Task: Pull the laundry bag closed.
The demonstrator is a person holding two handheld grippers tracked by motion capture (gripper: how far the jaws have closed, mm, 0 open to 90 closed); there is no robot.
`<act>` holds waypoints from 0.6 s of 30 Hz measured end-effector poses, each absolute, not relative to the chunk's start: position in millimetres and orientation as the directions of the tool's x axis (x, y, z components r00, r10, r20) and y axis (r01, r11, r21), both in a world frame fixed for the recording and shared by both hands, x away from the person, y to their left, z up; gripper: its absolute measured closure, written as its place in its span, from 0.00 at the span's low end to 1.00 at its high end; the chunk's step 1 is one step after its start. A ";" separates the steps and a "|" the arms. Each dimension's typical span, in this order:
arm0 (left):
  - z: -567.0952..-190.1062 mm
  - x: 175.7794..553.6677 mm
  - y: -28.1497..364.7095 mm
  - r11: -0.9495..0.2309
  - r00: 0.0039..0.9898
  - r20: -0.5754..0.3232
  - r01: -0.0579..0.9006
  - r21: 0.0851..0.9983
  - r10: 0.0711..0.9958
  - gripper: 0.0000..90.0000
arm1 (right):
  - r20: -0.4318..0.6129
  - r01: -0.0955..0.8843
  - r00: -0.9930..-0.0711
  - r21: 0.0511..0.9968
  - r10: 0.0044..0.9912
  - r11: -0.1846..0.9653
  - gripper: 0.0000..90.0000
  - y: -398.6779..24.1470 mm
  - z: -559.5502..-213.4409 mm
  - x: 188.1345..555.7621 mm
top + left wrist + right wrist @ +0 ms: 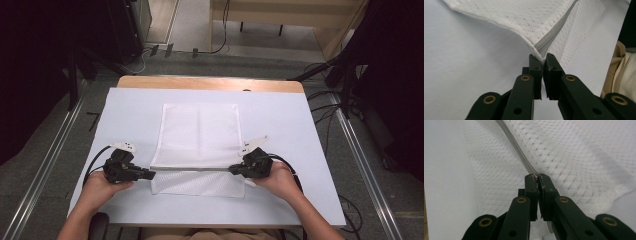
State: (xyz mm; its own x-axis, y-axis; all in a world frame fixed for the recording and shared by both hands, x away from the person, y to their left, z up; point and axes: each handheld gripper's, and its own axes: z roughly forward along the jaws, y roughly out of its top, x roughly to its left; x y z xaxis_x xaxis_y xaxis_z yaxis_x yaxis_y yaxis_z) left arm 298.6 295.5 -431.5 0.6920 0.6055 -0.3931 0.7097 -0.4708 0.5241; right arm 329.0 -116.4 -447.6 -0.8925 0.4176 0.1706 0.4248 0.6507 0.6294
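A white mesh laundry bag (200, 135) lies flat in the middle of the white table (285, 130), with a grey zipper (192, 169) running across it near its front end. My left gripper (151, 174) is at the zipper's left end and is shut on the bag's corner (537, 48), which is lifted slightly off the table. My right gripper (233, 170) is at the zipper's right end. In the right gripper view its jaws (537, 177) are shut on the end of the zipper (516, 147). Both hands rest on the table behind the grippers.
The table's wooden far edge (210, 83) runs behind the bag. Metal rails (50, 150) run along the floor on both sides, and cables (330, 115) trail on the floor at the right. Dark stands are at the far corners.
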 end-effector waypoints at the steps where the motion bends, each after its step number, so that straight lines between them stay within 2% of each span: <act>1: -432.2 298.5 294.9 -0.473 0.689 -0.394 0.713 0.517 0.608 0.91 | 0.170 0.425 -0.893 0.630 0.418 0.650 0.97 -116.3 -447.7 328.9; 3: -434.0 298.4 293.9 -0.477 0.689 -0.391 0.714 0.513 0.611 0.84 | 0.173 0.427 -0.892 0.631 0.419 0.648 0.97 -116.4 -448.0 329.2; 4: -434.2 298.5 293.8 -0.479 0.689 -0.382 0.713 0.512 0.616 0.77 | 0.175 0.428 -0.891 0.637 0.420 0.641 0.96 -116.5 -447.6 329.5; 5: -434.5 299.0 294.1 -0.476 0.688 -0.382 0.713 0.514 0.617 0.77 | 0.175 0.428 -0.891 0.637 0.420 0.641 0.96 -116.5 -447.6 329.5; 6: -434.6 299.3 294.4 -0.471 0.682 -0.384 0.718 0.513 0.622 0.69 | 0.182 0.434 -0.887 0.645 0.425 0.629 0.93 -117.4 -446.5 329.7; 10: -434.6 300.2 295.7 -0.460 0.676 -0.373 0.719 0.521 0.635 0.63 | 0.195 0.446 -0.878 0.664 0.436 0.601 0.85 -119.6 -444.7 330.9; 11: -434.0 300.4 296.6 -0.451 0.675 -0.372 0.718 0.531 0.637 0.57 | 0.204 0.452 -0.874 0.674 0.441 0.584 0.82 -121.8 -443.1 331.9; 14: -432.0 301.0 299.5 -0.409 0.659 -0.366 0.720 0.562 0.658 0.52 | 0.203 0.455 -0.869 0.683 0.450 0.571 0.77 -123.9 -441.3 332.3; 15: -431.3 301.4 300.8 -0.396 0.654 -0.361 0.719 0.571 0.665 0.48 | 0.198 0.455 -0.864 0.700 0.462 0.550 0.70 -126.6 -439.9 332.9; 18: -429.4 301.8 304.7 -0.363 0.638 -0.349 0.716 0.596 0.686 0.46 | 0.194 0.457 -0.857 0.714 0.477 0.531 0.66 -129.9 -438.4 333.9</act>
State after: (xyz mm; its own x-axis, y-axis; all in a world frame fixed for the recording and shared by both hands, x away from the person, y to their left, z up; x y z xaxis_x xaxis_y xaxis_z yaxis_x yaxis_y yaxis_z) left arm 301.8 304.7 -429.4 0.6382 0.6861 -0.3492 0.7164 -0.3630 0.5958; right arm 333.9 -129.9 -438.4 -0.8570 0.4774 0.1937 0.4569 0.5306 0.7139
